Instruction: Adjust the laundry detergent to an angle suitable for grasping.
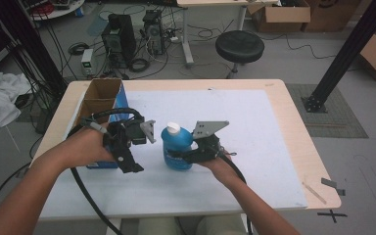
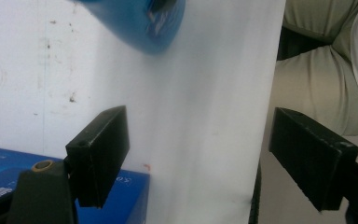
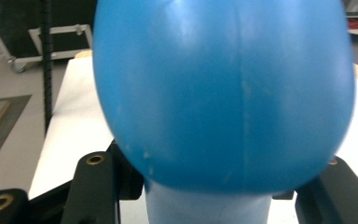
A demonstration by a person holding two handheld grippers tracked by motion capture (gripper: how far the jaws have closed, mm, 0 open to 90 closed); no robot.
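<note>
Blue plastic bottle (image 1: 177, 148) with a white cap stands upright near the middle of a white mat (image 1: 254, 147) on a wooden table (image 1: 298, 142), held around its body by the jaws of the right gripper (image 1: 190, 155), which reaches in from the bottle's right. Just left of the bottle, the left gripper (image 1: 132, 164) hovers with its jaws spread wide and nothing between them. Behind it sits an open cardboard box (image 1: 100, 98) with a blue side, and beyond the table a black stool (image 1: 239, 46) stands on the floor.

A wooden table (image 1: 293, 127) carries a white mat (image 1: 254, 127) over most of its top. On the mat stand a blue bottle (image 1: 176, 149) and a cardboard box (image 1: 99, 100) at the left.
</note>
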